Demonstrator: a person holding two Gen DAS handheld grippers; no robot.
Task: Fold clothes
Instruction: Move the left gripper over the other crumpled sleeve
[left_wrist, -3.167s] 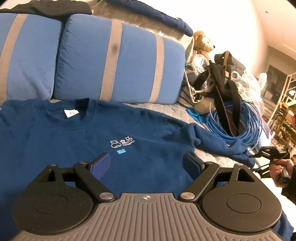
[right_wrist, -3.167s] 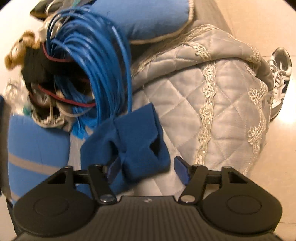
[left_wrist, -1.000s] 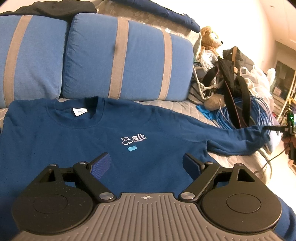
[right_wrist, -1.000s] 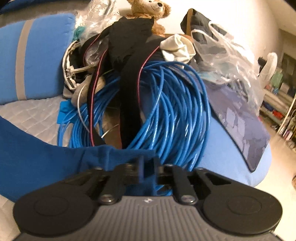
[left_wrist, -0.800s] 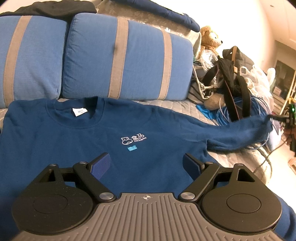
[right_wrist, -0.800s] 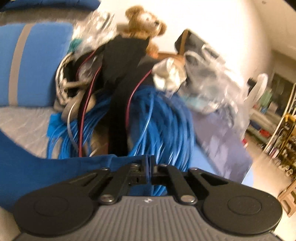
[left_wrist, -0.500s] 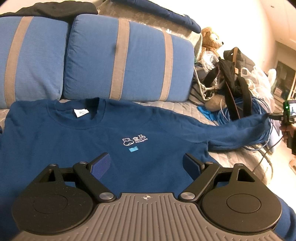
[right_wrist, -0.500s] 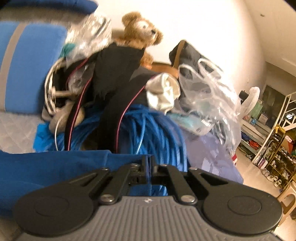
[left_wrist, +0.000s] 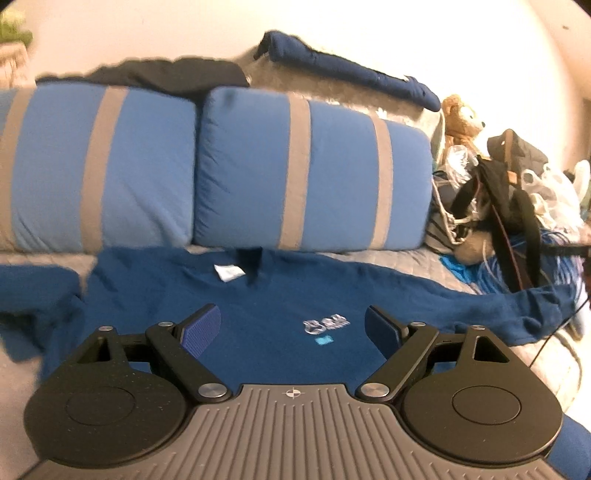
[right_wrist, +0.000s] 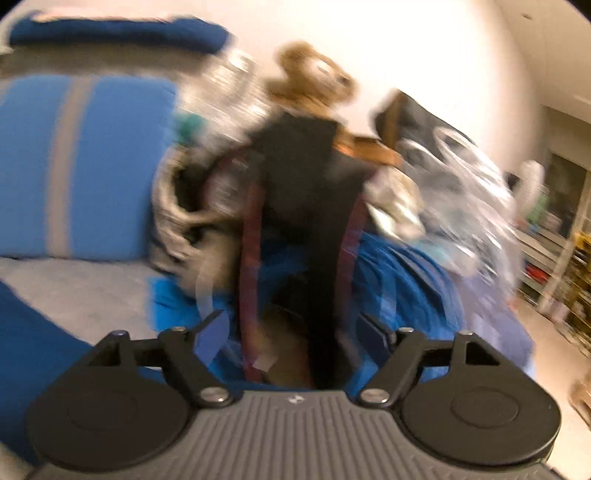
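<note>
**Sweatshirt spread flat, both grippers empty**

Navy blue cotton sweatshirt lies face-up and unfolded on the grey quilted sofa cover, collar toward the striped blue cushions, right sleeve stretched out sideways toward the blue cable coil. Left gripper hovers wide open over the chest; right gripper is spread wide too, holding nothing. Looks like laying-out; next probably means pinching a sleeve and folding inward.

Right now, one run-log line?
phase: sleeve spread | left claw: open above sweatshirt | right claw: open, empty | sleeve: laid out flat
</note>
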